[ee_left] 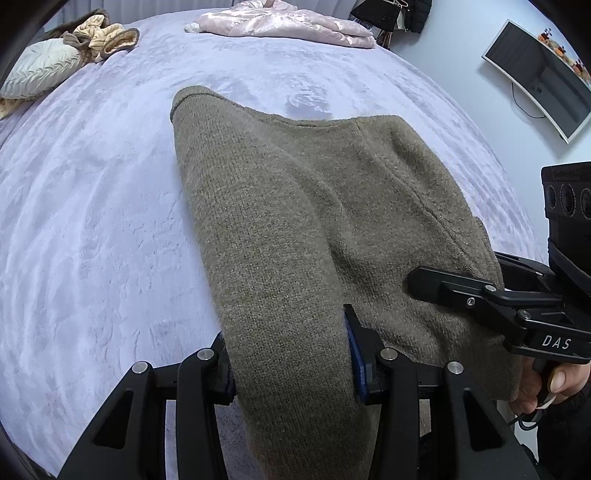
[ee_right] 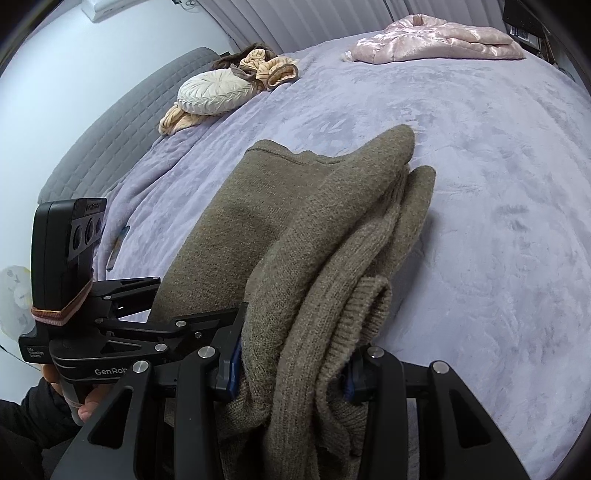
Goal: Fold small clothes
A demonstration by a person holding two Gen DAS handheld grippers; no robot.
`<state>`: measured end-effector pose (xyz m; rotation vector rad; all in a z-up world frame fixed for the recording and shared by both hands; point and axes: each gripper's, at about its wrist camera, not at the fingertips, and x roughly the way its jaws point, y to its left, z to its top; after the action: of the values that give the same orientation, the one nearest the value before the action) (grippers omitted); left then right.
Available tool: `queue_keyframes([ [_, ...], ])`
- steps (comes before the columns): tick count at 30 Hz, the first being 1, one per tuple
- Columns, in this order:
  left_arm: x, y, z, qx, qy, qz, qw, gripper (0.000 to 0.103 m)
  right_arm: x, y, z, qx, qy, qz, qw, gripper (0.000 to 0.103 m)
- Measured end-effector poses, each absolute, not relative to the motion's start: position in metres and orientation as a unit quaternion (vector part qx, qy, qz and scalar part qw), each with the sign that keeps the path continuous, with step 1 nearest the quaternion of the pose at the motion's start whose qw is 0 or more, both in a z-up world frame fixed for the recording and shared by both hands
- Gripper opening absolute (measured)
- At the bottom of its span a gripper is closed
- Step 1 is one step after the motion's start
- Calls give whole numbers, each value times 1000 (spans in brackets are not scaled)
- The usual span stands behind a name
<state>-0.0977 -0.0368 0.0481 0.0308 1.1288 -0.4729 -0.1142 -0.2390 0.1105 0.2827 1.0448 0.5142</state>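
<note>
An olive-brown knitted sweater (ee_left: pixel 332 206) lies partly on the lilac bed cover (ee_left: pixel 92 221), its near edge lifted toward me. My left gripper (ee_left: pixel 290 365) is shut on a thick fold of it, the knit bulging between the blue pads. In the left wrist view the right gripper (ee_left: pixel 454 291) comes in from the right and grips the sweater's right side. In the right wrist view my right gripper (ee_right: pixel 291 373) is shut on bunched layers of the sweater (ee_right: pixel 325 236), a ribbed cuff among them. The left gripper (ee_right: pixel 195 321) shows there at the left, clamped on the same garment.
A folded pink satin quilt (ee_left: pixel 288 24) lies at the bed's far edge. A round white cushion (ee_right: pixel 210 92) and beige-brown plush fabric (ee_right: pixel 266 66) lie by the grey headboard (ee_right: pixel 122 125). A wall screen (ee_left: pixel 543 77) hangs at the right. A person's hand (ee_left: pixel 554 384) holds the right gripper.
</note>
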Motion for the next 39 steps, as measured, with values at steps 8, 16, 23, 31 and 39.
queue_keyframes([
  [8, -99, -23, 36, -13, 532, -227, 815, 58, -113, -249, 90, 154, 502, 236, 818, 43],
  [16, -99, 4, 26, -68, 552, -214, 803, 90, -112, -264, 65, 197, 509, 237, 803, 46],
  [23, -92, 31, 73, -70, 507, -168, 843, 90, -115, -278, 76, 216, 505, 209, 809, 63],
  [31, -61, 9, 57, 12, 529, -118, 840, 90, -121, -271, 147, 175, 430, 245, 851, 69],
  [39, -53, 7, 37, 20, 536, -109, 837, 102, -94, -255, 95, 188, 490, 253, 813, 68],
])
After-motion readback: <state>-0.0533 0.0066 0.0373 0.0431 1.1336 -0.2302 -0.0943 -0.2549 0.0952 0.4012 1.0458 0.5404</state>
